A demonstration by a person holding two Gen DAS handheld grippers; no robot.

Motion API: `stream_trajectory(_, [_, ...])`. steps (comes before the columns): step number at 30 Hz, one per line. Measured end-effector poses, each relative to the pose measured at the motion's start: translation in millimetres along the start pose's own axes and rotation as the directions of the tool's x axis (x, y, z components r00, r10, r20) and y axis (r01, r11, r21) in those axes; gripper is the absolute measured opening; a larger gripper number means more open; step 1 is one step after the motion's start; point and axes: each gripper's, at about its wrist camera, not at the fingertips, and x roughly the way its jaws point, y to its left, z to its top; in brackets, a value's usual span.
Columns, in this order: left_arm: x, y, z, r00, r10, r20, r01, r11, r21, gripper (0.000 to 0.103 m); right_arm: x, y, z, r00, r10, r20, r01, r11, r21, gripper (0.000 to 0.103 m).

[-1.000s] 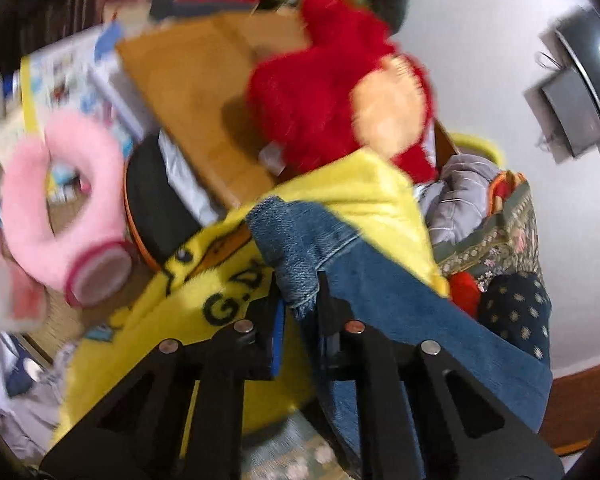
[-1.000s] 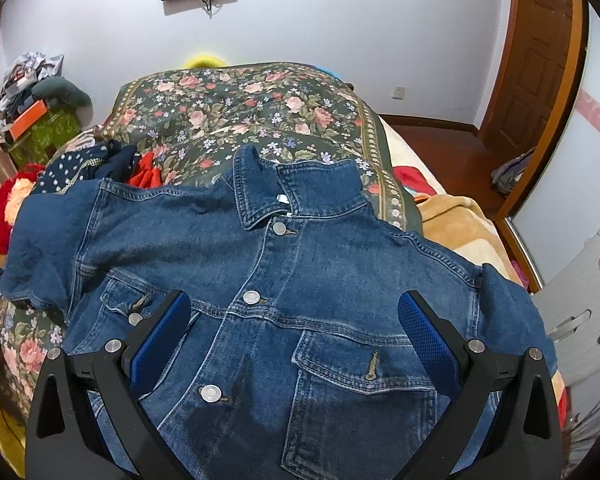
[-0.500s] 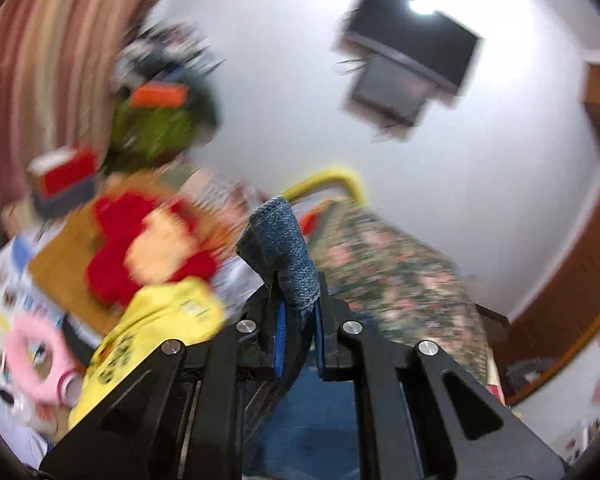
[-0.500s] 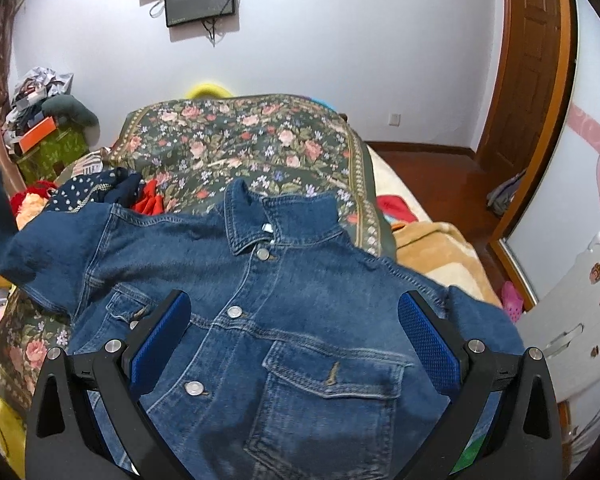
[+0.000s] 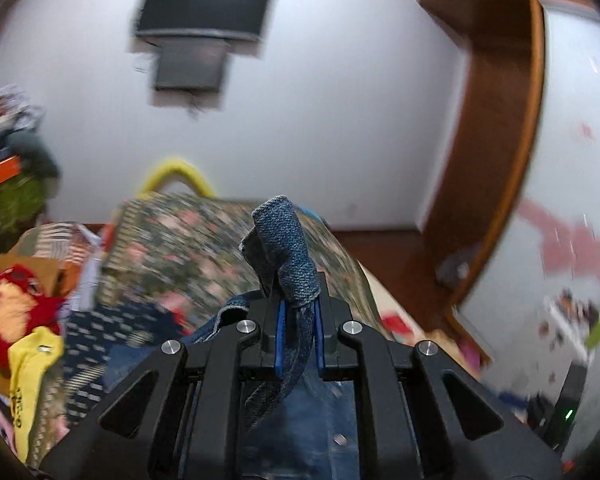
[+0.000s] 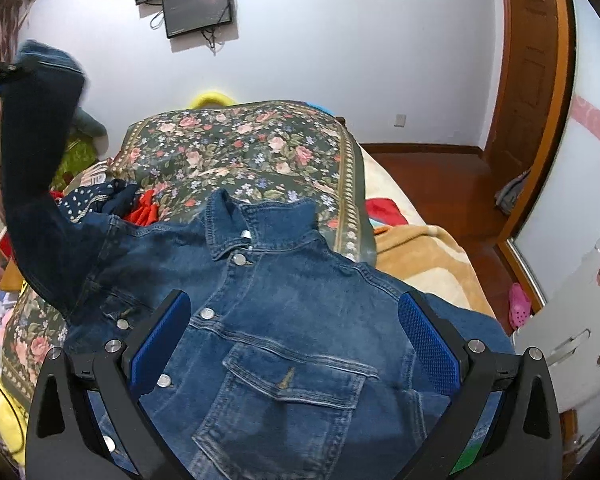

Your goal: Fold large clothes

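While the stiff denim jacket [image 6: 284, 320] lay buttoned across the floral quilt [image 6: 240, 148], the left gripper [image 5: 298, 320] clamped its ribbed cuff [image 5: 284, 248], sleeve raised toward ten o'clock; the right gripper [image 6: 294, 336], blue textured pads apart, hovered over the chest pocket [image 6: 292, 380].

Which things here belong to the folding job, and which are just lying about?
Job: denim jacket; its sleeve, clamped in the left gripper; the open right gripper.
Lying about: red plush toy, yellow garment, floral bedspread.
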Motion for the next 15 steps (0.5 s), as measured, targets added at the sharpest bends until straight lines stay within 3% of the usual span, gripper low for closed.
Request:
stream_trajectory(5, [61.7, -56.4, -57.2, 0.979, -0.055, -0.196, 0.074, 0.993, 0.095, 0.010, 0.5, -23.7, -9.8, 1.000, -0.010, -0.027, 0.011, 0.999, 0.043, 0.103])
stream_trajectory(9, [111.1, -81.3, -117.6, 0.922, -0.039, -0.384, 0.110, 0.980, 0.164, 0.010, -1.0, -39.2, -17.3, 0.999, -0.012, -0.045, 0.015, 0.997, 0.078, 0.103])
stream_trajectory(13, [144.0, -98.0, -175.0, 0.837, -0.020, -0.547, 0.164, 0.963, 0.215, 0.011, 1.1, -49.3, -23.4, 0.998, -0.020, -0.067, 0.026, 0.995, 0.097, 0.103])
stream_trajectory(15, [141.7, -105.6, -191.4, 0.832, -0.001, -0.555, 0.167, 0.954, 0.249, 0.014, 3.6, -51.7, -25.3, 0.997, -0.018, -0.079, 0.026, 0.994, 0.104, 0.103])
